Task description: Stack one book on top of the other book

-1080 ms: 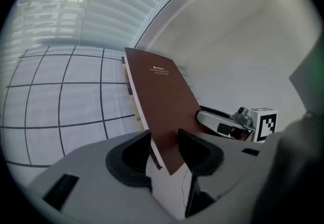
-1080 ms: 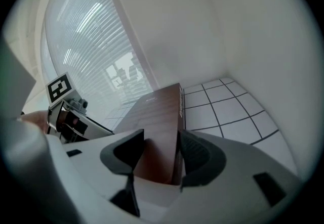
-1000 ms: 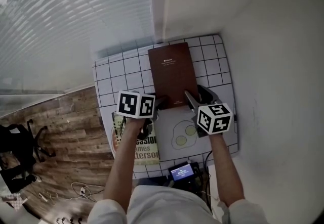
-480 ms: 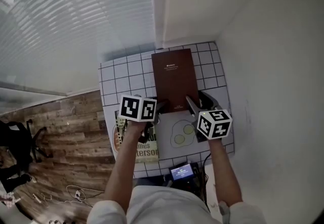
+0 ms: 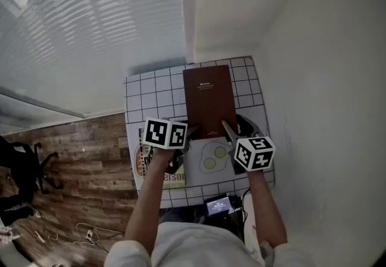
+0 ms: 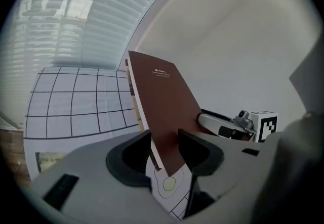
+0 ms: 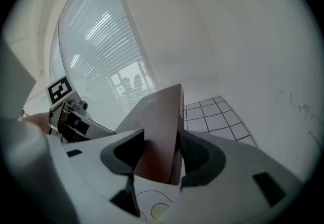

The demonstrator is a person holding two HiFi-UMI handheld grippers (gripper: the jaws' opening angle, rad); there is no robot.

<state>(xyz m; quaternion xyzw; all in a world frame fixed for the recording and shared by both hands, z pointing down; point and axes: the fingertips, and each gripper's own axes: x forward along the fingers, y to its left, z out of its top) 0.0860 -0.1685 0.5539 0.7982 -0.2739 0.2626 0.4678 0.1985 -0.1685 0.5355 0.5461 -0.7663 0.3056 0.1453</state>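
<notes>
The brown book (image 5: 209,100) is in my grip at both near corners, lying lengthways away from me over the white gridded surface (image 5: 154,94), close to the corner where the walls meet. My left tongs (image 5: 192,133) have its near-left corner: the jaws stand wide, but they are pressed on the book's thickness, cover against one pad and underside against the other. My right tongs (image 5: 228,132) do the same on the near-right corner, spine side, with the book's edge filling the gap between the pads. So both are closed on the one book, one at each side of its near end.

In the left gripper view the book tilts, its near end clear of the surface, and the sheet with a fried-egg drawing (image 5: 211,157) shows underneath that end. Whether the far edge touches the grid I cannot tell.

The other book (image 5: 173,179) lies flat at the near-left of the surface, partly under my left forearm, well apart from the brown one. A small device with a lit screen (image 5: 218,205) sits at the near edge.
</notes>
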